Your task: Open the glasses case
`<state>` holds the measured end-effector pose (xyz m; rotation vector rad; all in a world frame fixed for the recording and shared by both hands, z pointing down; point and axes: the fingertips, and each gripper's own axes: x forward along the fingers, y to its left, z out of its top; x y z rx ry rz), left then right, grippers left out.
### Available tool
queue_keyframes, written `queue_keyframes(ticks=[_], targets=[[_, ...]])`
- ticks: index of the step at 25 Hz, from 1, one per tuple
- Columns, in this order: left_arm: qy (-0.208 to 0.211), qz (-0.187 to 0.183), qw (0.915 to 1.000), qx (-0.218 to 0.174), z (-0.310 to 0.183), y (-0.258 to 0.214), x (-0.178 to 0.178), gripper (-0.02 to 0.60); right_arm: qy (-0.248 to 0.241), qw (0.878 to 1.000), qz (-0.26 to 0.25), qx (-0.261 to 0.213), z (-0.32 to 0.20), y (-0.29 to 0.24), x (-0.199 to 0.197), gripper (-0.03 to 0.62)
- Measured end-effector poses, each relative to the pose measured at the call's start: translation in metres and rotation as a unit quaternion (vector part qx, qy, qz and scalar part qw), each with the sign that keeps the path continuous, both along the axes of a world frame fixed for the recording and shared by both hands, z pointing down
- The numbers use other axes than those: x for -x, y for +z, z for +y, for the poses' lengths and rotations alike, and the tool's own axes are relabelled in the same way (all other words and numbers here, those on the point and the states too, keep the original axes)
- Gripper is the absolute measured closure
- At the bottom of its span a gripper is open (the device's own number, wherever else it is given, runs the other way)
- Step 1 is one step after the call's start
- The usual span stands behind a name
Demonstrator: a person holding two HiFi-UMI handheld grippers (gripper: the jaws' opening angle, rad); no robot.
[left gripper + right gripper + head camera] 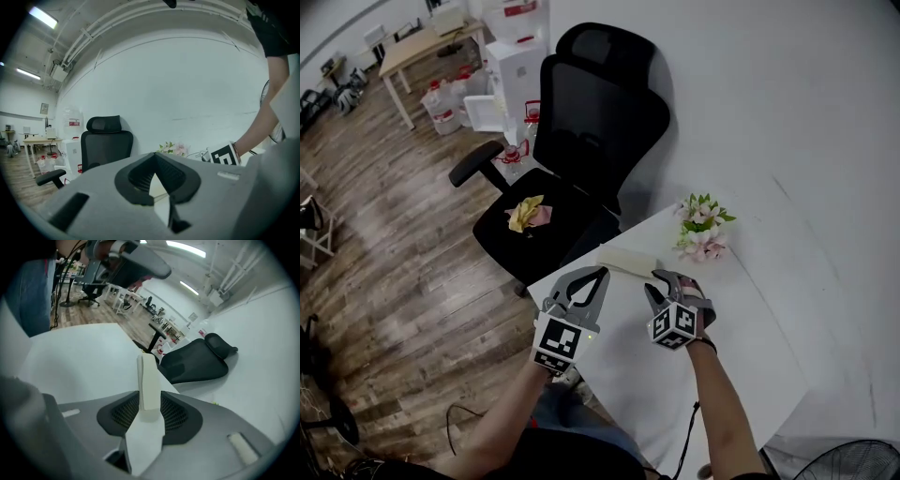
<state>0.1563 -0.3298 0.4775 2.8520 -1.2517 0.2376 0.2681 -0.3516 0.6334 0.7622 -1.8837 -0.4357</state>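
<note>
The white table (750, 309) carries the cream glasses case (628, 260) at its far edge, lying flat just ahead of both grippers. The right gripper (673, 278) is released, its jaws wide with the case's end between them and no visible pinch. The left gripper (598, 274) is clenched on nothing. The step probably goes best if one claw pins the base and the other lifts the lid, pushing away from the edge. Beyond stands the black chair (591, 122) — and the flowers (703, 227) crowd the case's right.

glasses case (627, 260): cream | chair (591, 131): black | flowers (704, 231): pink | table (750, 309): white
</note>
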Motion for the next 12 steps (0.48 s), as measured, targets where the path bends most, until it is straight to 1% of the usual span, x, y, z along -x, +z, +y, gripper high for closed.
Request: queue_keyframes(ticks=[3, 9, 12], targets=[[-0.004, -0.003, 1.0, 0.002, 0.002, 0.004, 0.004, 0.574, -0.017, 0.999, 0.034, 0.009, -0.005, 0.018, 0.003, 0.447], [-0.015, -0.006, 0.9998, 0.007, 0.001, 0.007, 0.013, 0.574, -0.024, 0.996, 0.079, 0.019, -0.015, 0.037, 0.0, 0.465], [-0.019, -0.006, 0.9998, 0.008, 0.0, 0.007, 0.017, 0.574, -0.022, 0.995, 0.092, 0.022, -0.019, 0.043, -0.003, 0.465]])
